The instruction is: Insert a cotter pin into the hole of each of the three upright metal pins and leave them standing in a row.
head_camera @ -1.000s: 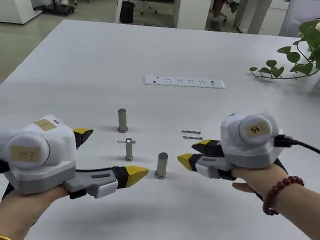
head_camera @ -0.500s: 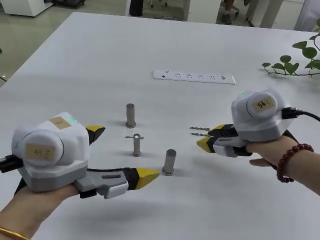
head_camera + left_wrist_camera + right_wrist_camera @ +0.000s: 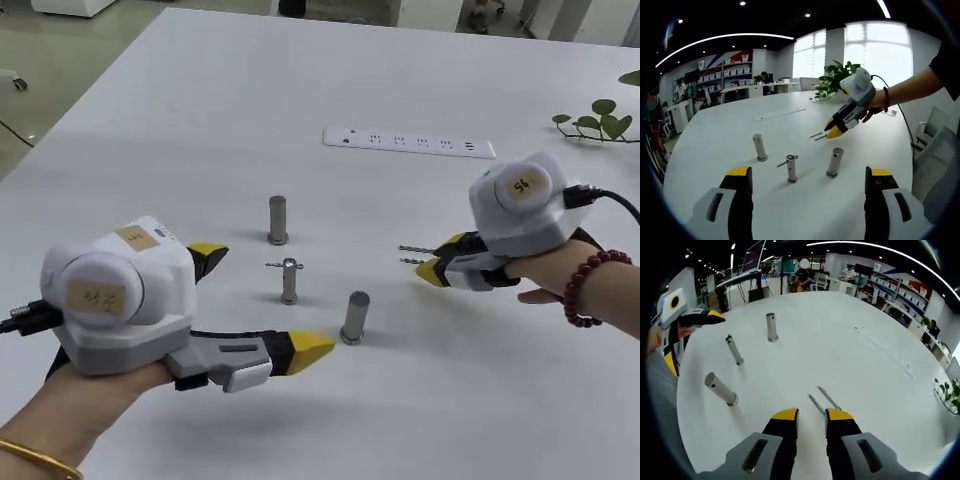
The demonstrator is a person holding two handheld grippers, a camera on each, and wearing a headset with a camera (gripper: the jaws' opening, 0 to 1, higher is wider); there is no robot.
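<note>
White desk (image 3: 200, 120) carrying all parts. Left gripper (image 3: 808, 175): jaws spread wide, grasping nothing, near the pins. Right gripper (image 3: 440, 258): jaws narrowly parted, empty. White power strip (image 3: 408, 142) lies farther back. Three upright grey metal pins (image 3: 354, 317) stand in a diagonal row, the middle pin (image 3: 289, 290) with an inserted cotter pin (image 3: 283, 265). Two loose cotter pins (image 3: 412, 255) lie just beside the right tips.

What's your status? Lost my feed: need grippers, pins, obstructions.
Left gripper open, empty. Right gripper barely open, tips at two loose thin metal cotter pins. Middle upright grey metal pin cottered; far pin and near pin bare. Nothing in the way.
</note>
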